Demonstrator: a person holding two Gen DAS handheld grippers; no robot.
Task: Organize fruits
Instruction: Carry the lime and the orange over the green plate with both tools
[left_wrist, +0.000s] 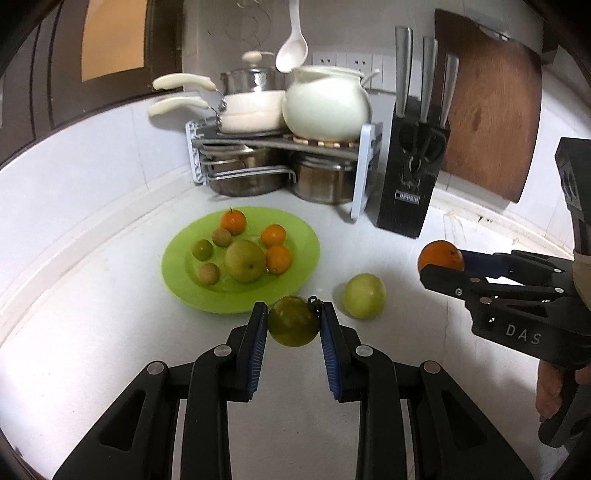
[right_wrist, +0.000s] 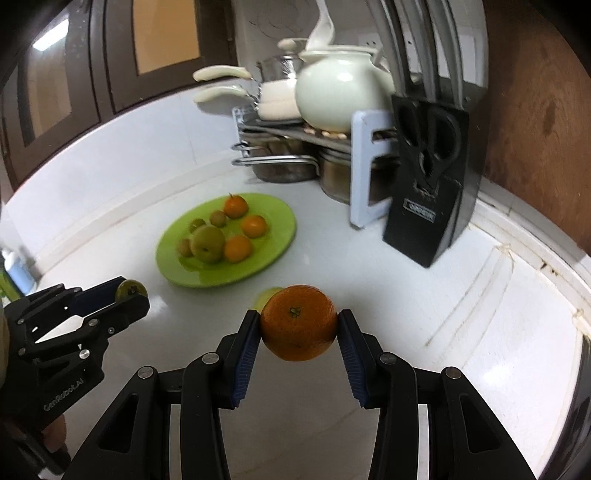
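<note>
My left gripper (left_wrist: 293, 319) is shut on a dark green fruit (left_wrist: 293, 321) and holds it above the white counter, just in front of the green plate (left_wrist: 295, 229). The plate holds several fruits: oranges, a large pear-like fruit (left_wrist: 245, 260) and small green ones. A pale green fruit (left_wrist: 364, 295) lies on the counter right of the plate. My right gripper (right_wrist: 298, 325) is shut on an orange (right_wrist: 298, 323), held above the counter to the right of the plate (right_wrist: 284, 221). The left gripper (right_wrist: 129, 295) also shows in the right wrist view, the right gripper (left_wrist: 439, 264) in the left.
A pot rack (left_wrist: 280, 147) with pans and a white pot (left_wrist: 327, 101) stands behind the plate. A black knife block (left_wrist: 412, 177) and a wooden cutting board (left_wrist: 491, 110) stand at the back right. The counter's raised edge runs along the wall.
</note>
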